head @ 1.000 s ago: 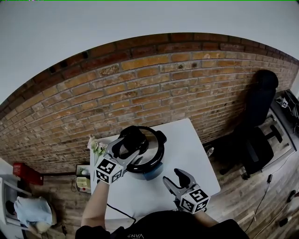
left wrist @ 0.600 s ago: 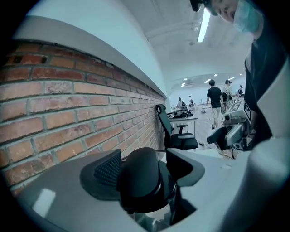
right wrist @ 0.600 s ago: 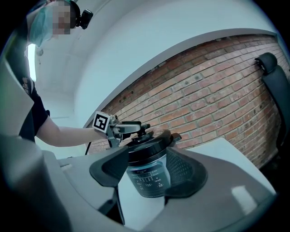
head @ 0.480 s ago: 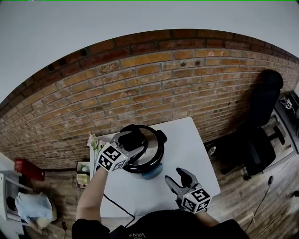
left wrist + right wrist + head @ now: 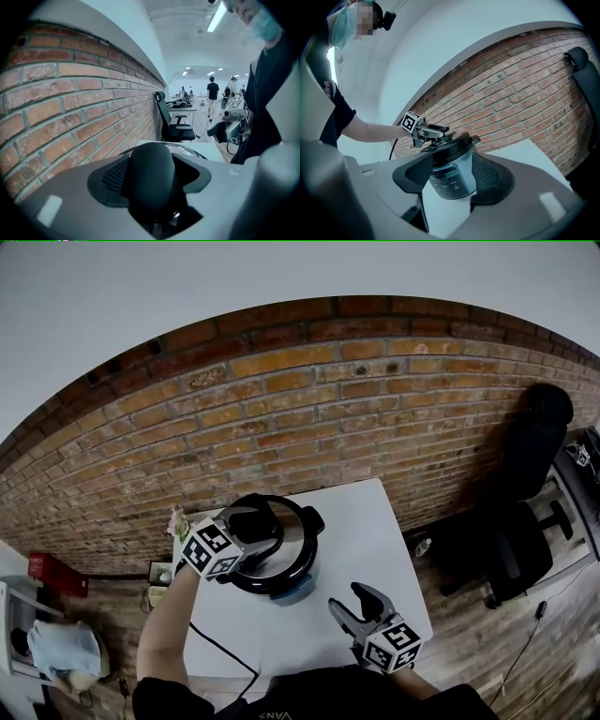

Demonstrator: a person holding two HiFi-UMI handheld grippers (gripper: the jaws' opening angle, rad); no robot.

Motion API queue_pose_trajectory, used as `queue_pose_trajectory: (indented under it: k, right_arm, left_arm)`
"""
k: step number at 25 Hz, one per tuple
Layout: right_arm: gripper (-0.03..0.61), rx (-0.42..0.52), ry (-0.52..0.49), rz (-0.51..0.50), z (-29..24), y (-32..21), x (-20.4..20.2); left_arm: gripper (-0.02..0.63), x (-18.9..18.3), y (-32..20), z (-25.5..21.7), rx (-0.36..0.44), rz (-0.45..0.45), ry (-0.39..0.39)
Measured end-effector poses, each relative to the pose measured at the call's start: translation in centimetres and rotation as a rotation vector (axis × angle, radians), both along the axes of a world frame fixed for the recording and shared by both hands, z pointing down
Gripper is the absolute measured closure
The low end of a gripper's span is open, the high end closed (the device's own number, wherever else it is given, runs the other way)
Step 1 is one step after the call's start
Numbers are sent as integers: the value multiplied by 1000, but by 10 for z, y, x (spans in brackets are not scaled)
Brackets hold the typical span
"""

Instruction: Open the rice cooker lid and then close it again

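Black lid handle (image 5: pixel 151 183) of the rice cooker (image 5: pixel 291 570), standing at 10 o'clock on the white table (image 5: pixel 384 549), was clamped in the left gripper (image 5: pixel 258 529); the right gripper (image 5: pixel 349 601) hung at 5 o'clock, jaws apart and empty, well clear. Unbraced, the cooker could probably drag or tip on a lift, or the smooth handle slip. Its lid (image 5: pixel 298 538) covered the pot, hiding any contents.

A white table (image 5: pixel 380 545) carries the rice cooker (image 5: pixel 300 557).
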State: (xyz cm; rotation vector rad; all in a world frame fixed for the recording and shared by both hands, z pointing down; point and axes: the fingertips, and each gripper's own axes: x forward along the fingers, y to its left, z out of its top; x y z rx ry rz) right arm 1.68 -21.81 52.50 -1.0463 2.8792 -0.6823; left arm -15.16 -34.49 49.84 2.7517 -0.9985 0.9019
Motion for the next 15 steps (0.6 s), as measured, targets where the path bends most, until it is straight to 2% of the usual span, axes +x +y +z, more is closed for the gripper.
queue_pose_trajectory:
  k: [2,7,15]
  right_arm:
    - [328,-8,5,-11,2,-2,4]
    - [328,-8,16,-10,2,-6,-1]
    - [328,-15,5,94,-3,13,-28]
  left_arm:
    - [330,0,0,1,-22,-7,15]
    - [331,0,-2,-2,-13,-7,25]
    - [331,-1,-3,-1,-8,-4,26]
